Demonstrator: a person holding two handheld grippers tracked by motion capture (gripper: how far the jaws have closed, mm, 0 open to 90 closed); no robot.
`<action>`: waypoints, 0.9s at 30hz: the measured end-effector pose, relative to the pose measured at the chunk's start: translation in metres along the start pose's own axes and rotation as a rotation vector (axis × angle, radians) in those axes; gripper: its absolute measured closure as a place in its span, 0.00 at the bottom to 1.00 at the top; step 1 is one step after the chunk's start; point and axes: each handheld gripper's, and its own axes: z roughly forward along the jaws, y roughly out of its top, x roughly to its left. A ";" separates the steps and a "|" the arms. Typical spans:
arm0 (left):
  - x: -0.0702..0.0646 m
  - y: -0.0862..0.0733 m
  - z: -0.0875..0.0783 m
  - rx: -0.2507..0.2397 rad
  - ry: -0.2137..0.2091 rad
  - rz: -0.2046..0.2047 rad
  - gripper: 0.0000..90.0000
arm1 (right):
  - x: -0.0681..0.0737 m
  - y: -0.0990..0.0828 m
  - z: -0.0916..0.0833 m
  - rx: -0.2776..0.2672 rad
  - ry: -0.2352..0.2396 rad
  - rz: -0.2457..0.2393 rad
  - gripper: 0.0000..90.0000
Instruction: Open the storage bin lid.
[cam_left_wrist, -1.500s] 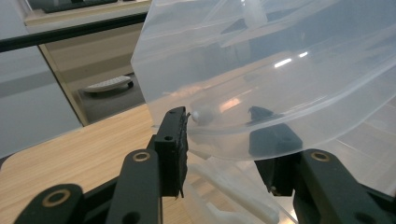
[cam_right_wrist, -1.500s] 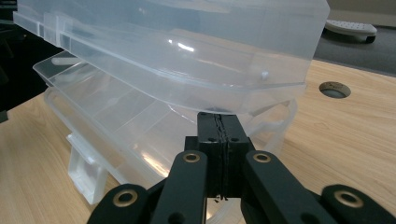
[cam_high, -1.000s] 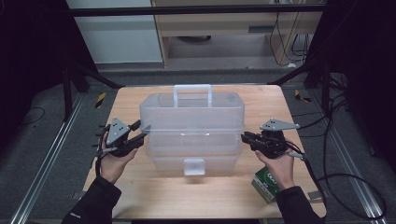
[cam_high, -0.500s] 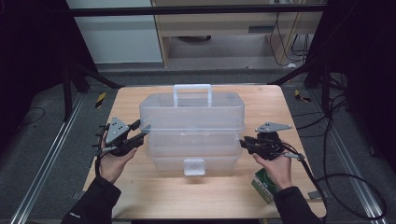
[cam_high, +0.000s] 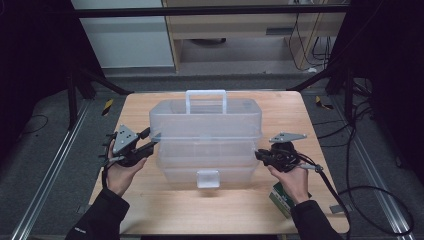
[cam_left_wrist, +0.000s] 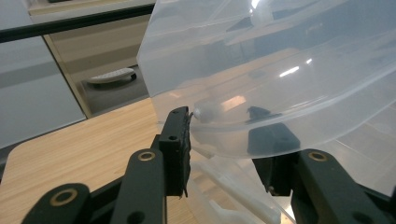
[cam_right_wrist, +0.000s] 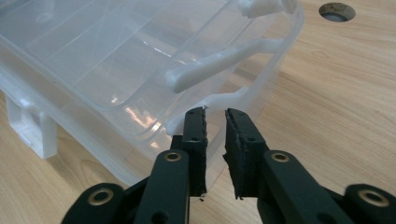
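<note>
Item: clear tiered plastic storage box (cam_high: 206, 142) with white carry handle (cam_high: 206, 100) and front latch (cam_high: 208, 178), standing mid-table (cam_high: 165, 210); a green packet (cam_high: 281, 199) lies near the front right corner. Left gripper (cam_high: 149, 141) straddles the upper tray's end rim, jaws apart; right gripper (cam_high: 260, 156) sits at the opposite end by a white hinge arm (cam_right_wrist: 219, 63), jaws nearly together, apparently clamping nothing. Step, as judged: taking hold at both ends; the next move likely needs the right jaws seated on a rim before any lift or spread.

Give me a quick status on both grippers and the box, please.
Left gripper open, jaws straddling the clear plastic tiered storage box rim. Right gripper open, narrow gap, at the box's right edge. Green carton beside the right hand.
</note>
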 end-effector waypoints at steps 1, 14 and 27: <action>0.000 0.000 0.000 0.000 0.000 0.000 0.65 | 0.000 0.000 0.000 0.000 0.000 0.000 0.88; 0.002 0.010 0.002 -0.007 0.010 0.011 0.65 | 0.002 0.000 -0.003 0.004 -0.005 0.017 0.93; 0.007 0.020 0.007 -0.038 0.015 -0.010 0.65 | 0.004 -0.001 -0.004 -0.007 -0.006 0.008 0.95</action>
